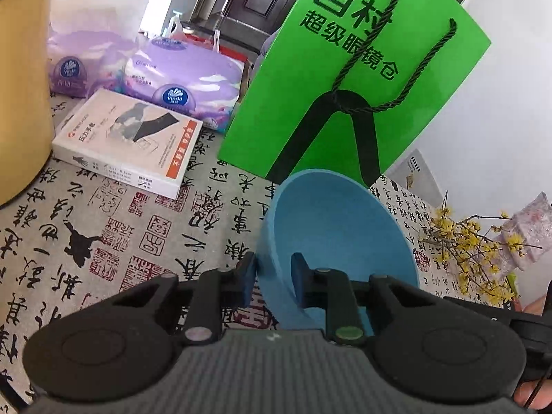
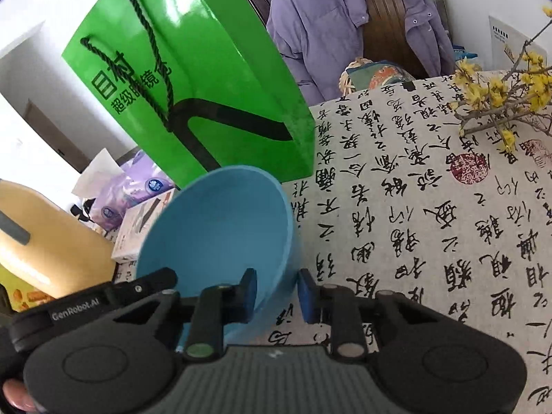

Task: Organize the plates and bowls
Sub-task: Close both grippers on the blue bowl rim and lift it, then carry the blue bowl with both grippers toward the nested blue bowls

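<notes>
A light blue bowl (image 1: 331, 231) is held tilted above the calligraphy-print tablecloth (image 1: 103, 234). My left gripper (image 1: 274, 276) straddles its left rim, one pad outside the wall and one inside, and looks shut on it. In the right wrist view the same blue bowl (image 2: 220, 227) fills the centre. My right gripper (image 2: 277, 291) straddles its right rim, one pad inside and one outside, with a small gap showing beside the outer pad. The left gripper's body (image 2: 79, 303) shows at the bowl's left edge.
A green paper bag (image 1: 345, 79) with rope handles stands right behind the bowl. A white box (image 1: 127, 141) and purple tissue packs (image 1: 183, 79) lie at left, next to a yellow container (image 1: 20, 86). Yellow flower twigs (image 1: 476, 252) lie at right. A chair with a purple jacket (image 2: 345, 24) stands past the table.
</notes>
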The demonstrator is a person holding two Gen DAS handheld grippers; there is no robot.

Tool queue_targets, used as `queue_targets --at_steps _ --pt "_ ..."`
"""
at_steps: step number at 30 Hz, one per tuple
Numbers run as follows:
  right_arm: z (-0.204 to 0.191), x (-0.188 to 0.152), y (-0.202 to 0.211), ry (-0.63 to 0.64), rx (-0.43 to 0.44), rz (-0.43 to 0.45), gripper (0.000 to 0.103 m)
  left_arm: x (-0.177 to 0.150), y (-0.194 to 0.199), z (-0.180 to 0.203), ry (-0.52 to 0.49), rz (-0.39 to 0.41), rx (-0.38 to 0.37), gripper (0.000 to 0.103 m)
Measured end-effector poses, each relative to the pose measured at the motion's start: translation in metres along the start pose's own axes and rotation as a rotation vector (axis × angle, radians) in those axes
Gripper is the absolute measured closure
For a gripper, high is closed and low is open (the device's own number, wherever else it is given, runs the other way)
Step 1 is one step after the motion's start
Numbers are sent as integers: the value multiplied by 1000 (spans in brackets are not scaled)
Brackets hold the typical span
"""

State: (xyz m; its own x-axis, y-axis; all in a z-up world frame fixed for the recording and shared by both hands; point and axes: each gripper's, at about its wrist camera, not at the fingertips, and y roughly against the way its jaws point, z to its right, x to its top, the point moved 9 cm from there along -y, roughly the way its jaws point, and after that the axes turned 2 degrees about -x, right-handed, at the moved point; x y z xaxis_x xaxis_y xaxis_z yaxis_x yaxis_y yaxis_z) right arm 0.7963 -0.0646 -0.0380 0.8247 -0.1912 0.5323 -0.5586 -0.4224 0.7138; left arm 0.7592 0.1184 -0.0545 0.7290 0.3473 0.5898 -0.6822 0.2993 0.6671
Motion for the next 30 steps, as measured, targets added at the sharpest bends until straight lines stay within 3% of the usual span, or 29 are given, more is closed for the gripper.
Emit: queue_targets --at_steps 3,8,16,30 --pt "0 -2 5 15 -10 -5 86 -2 8 2 -4 8 17 88" --pt "-7 -9 33 33 23 -4 87 -8 39 11 -22 6 31 88" --pt "-31 -40 113 82 68 21 86 -37 123 43 -83 37 95 90" --pt "-34 -174 245 120 163 5 86 -176 269 64 -74 101 147 90"
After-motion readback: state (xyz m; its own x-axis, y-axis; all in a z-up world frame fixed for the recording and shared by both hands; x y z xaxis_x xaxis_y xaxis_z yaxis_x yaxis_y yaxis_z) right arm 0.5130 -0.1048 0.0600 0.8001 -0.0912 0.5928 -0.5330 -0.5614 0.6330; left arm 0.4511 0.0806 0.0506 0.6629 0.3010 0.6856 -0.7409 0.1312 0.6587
